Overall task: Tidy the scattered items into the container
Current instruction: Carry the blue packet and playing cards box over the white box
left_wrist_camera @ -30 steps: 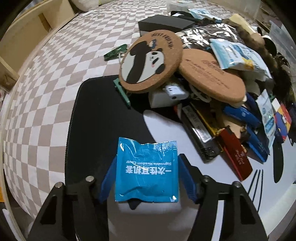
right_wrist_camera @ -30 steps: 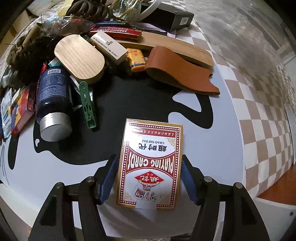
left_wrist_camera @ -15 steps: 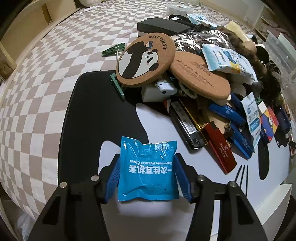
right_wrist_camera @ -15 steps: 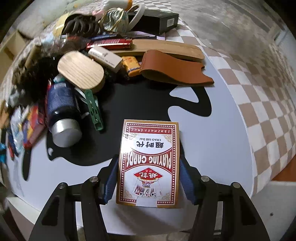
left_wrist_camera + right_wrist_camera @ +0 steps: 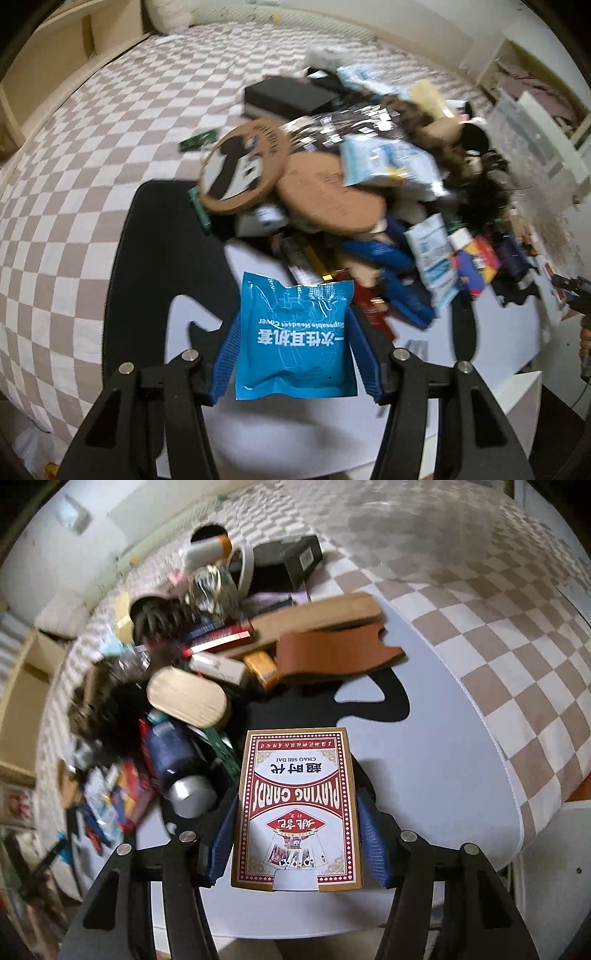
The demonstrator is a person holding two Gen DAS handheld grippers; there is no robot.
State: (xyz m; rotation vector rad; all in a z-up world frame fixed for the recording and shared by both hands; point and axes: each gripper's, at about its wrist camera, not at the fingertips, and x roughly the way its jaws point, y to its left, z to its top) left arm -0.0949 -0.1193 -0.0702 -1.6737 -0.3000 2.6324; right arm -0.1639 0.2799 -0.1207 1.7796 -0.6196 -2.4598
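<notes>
- The left hand-held gripper has just been closing and now pinches a blue sachet by its side edges, so the flat pack hangs clear of the mat.
- The right hand-held gripper has likewise closed on a card box, clamped across its narrow sides for a firm carry.
- The pile stays heaped on the bed; I can't pick out a container.

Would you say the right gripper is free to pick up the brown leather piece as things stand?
Probably not yet: the right gripper is shut on the card box. The leather piece itself lies uncovered at the pile's edge.
</notes>
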